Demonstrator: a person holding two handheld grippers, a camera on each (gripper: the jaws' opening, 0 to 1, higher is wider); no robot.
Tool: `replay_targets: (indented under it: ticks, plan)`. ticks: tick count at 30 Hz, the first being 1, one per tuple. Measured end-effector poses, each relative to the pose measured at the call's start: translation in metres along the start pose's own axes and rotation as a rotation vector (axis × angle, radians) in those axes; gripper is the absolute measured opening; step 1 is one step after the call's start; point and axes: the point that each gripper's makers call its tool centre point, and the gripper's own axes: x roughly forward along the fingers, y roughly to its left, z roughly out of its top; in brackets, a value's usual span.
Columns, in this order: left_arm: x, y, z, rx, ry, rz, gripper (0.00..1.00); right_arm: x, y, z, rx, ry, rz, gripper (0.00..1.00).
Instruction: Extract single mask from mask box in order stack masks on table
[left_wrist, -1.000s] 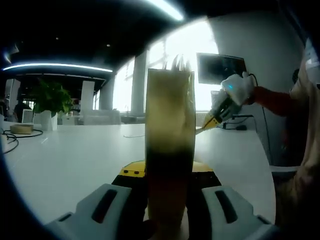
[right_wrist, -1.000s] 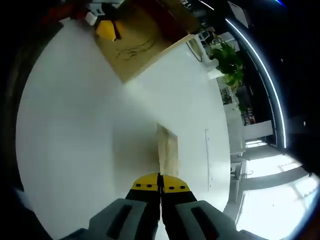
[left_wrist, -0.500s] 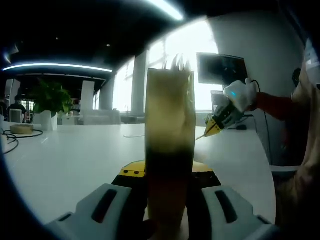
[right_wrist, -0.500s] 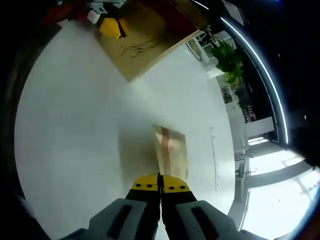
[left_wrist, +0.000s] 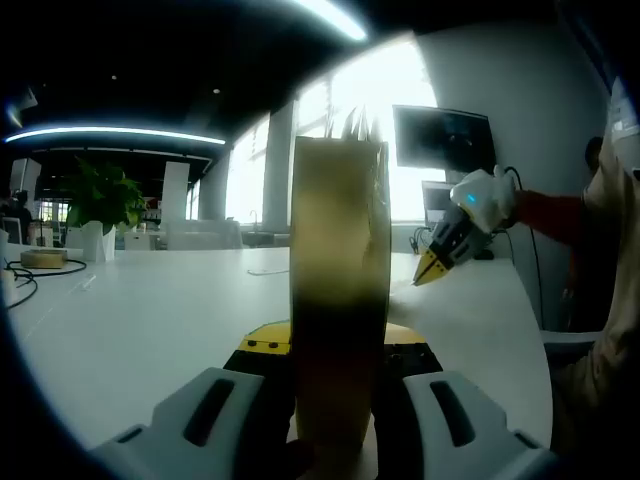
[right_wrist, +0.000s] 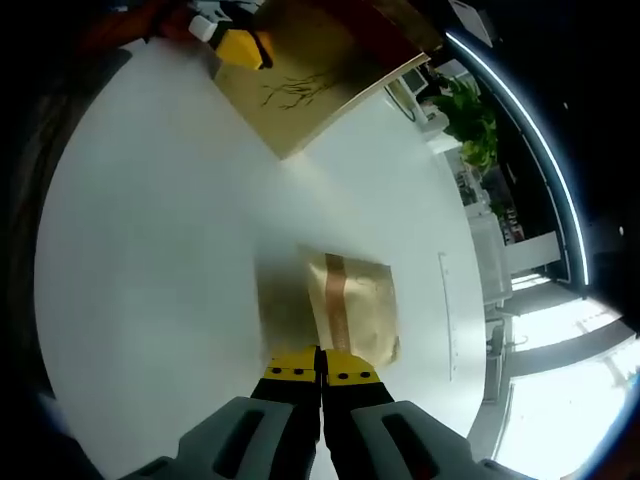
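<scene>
left claw (left_wrist: 335, 350) clamped on upright mask box (left_wrist: 340, 300), dead centre | right claw (right_wrist: 321, 372) pinched shut on mask (right_wrist: 350, 305), hanging over white surface (right_wrist: 150, 250) at 12 o'clock | mask likely light, floppy; best gripped by edge

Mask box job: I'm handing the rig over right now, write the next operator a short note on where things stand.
Left gripper: shut on the mask box, held upright above the white table.
Right gripper: jaws closed on the edge of one tan mask, low over the table, well clear of the box.
Done: one mask is out of the box.
Left: lay this mask flat, release it, pull the next one and stack it on top.
</scene>
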Motion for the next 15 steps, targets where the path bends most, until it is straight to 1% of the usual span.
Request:
replay_targets:
  ticks: [5,15]
  plan:
    - [0.000,0.000,0.000,0.000,0.001,0.000,0.19,0.005,0.008,-0.004,0.010,0.003,0.033,0.00]
    - [0.000,0.001,-0.001,-0.001,0.002,0.001,0.19,0.007,0.014,-0.006,0.024,0.003,0.058,0.00]
